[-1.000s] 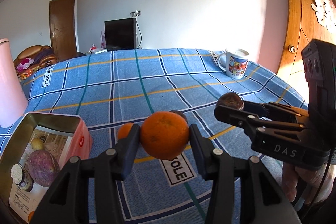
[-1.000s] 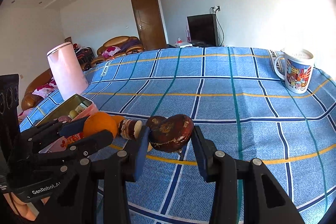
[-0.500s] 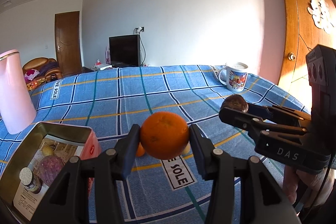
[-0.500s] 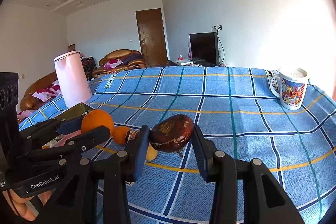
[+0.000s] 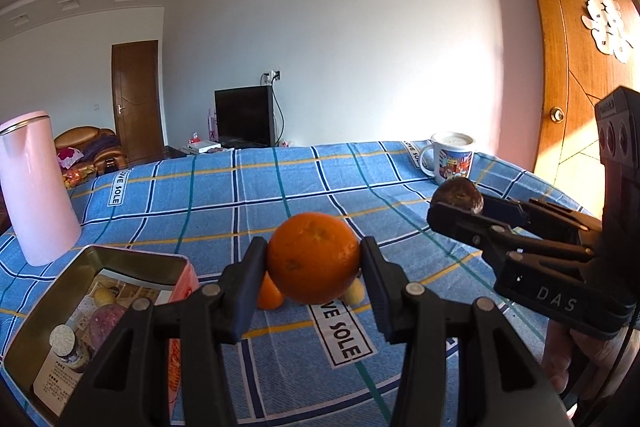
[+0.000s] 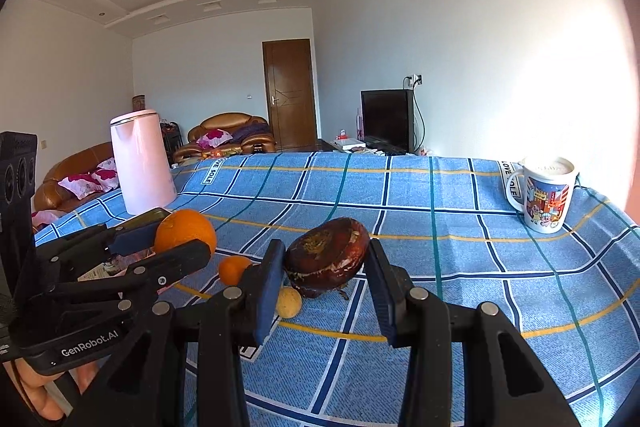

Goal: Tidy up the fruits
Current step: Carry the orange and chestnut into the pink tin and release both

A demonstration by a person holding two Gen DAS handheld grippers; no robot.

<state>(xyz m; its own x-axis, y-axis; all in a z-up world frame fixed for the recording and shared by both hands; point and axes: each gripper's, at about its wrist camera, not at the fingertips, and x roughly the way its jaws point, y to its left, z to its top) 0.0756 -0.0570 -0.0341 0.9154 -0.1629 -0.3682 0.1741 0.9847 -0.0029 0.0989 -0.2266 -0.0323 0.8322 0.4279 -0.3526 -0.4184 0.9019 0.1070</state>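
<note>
My left gripper (image 5: 314, 259) is shut on a large orange (image 5: 313, 257) and holds it above the blue checked cloth; the orange also shows in the right wrist view (image 6: 185, 230). My right gripper (image 6: 326, 261) is shut on a dark brown shrivelled fruit (image 6: 327, 255), seen at the right of the left wrist view (image 5: 458, 194). A small orange (image 6: 233, 269) and a small yellow fruit (image 6: 289, 301) lie on the cloth below the grippers. An open metal tin (image 5: 132, 259) at lower left holds a purple fruit (image 5: 103, 319), a yellow fruit and a small jar.
A pink kettle (image 5: 34, 187) stands at the far left of the table. A printed white mug (image 5: 452, 157) stands at the far right, also in the right wrist view (image 6: 546, 199). A wooden door (image 5: 580, 75) is to the right.
Both grippers have risen with their fruits and tilted up. The small orange and yellow fruit left on the cloth now show below them.
</note>
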